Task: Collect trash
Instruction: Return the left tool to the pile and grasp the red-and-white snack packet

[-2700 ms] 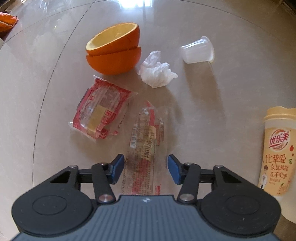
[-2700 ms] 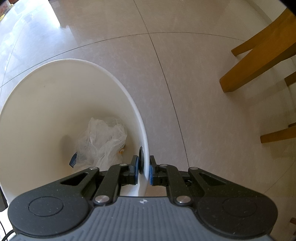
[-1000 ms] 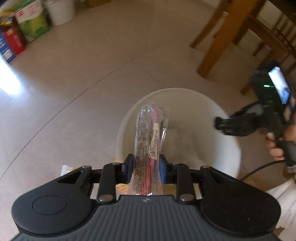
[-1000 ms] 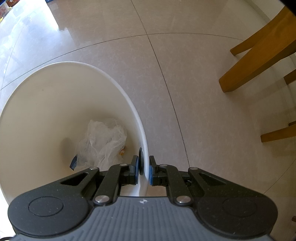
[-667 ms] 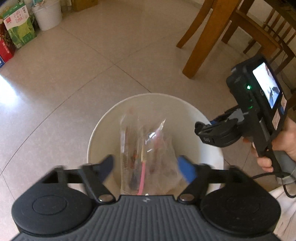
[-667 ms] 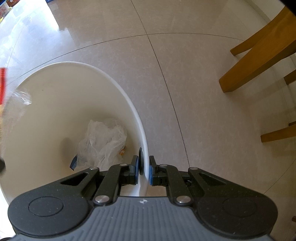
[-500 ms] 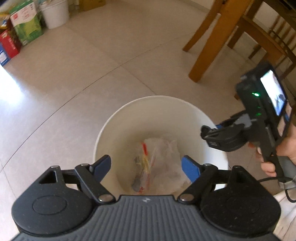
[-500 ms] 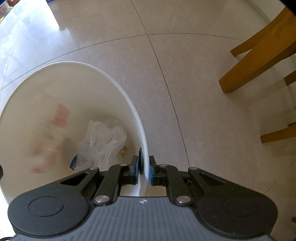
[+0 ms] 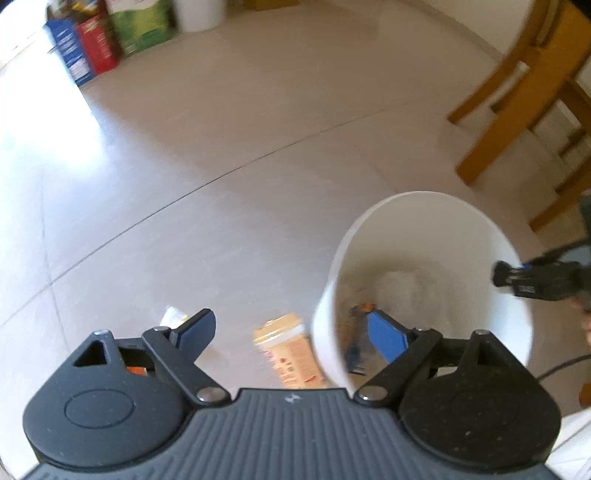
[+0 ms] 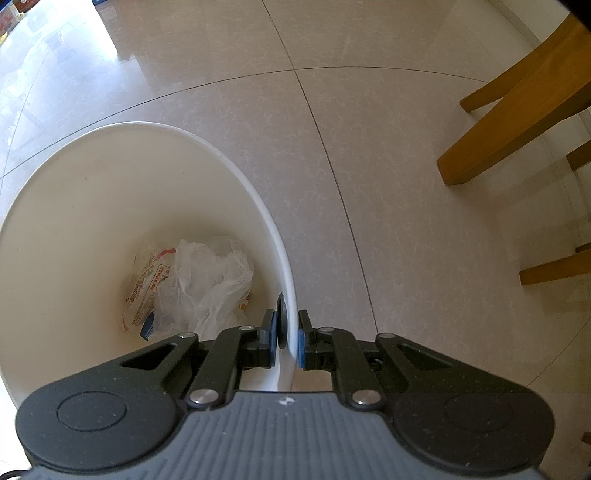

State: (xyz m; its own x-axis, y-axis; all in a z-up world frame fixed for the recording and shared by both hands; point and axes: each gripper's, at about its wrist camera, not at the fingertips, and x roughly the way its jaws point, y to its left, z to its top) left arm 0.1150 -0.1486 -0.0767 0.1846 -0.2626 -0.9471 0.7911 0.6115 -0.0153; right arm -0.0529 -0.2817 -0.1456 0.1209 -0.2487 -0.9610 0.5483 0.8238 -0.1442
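A white bin (image 10: pixel 147 127) stands on the tiled floor, and my right gripper (image 10: pixel 287 332) is shut on its rim. Inside lie a clear wrapper with red print (image 10: pixel 147 280) and a crumpled white plastic bag (image 10: pixel 210 280). In the left wrist view the bin (image 9: pixel 424 236) sits at the right. My left gripper (image 9: pixel 290 326) hangs over the floor by the bin's left wall, its jaws opening with nothing between them. A beige milk-tea cup (image 9: pixel 291 350) stands on the floor against the bin. A small pale scrap (image 9: pixel 173 317) peeks from behind the left finger.
Wooden chair and table legs (image 9: pixel 491 122) stand to the right of the bin, seen also as wooden legs (image 10: pixel 509 122). Coloured boxes (image 9: pixel 99 40) and a white pail (image 9: pixel 199 14) line the far wall. A hand (image 9: pixel 585 314) holds the other gripper at the bin's right rim.
My left gripper opened and the clear wrapper dropped into the bin. The left gripper then swung left, off the bin's mouth. The right gripper kept its grip on the rim.
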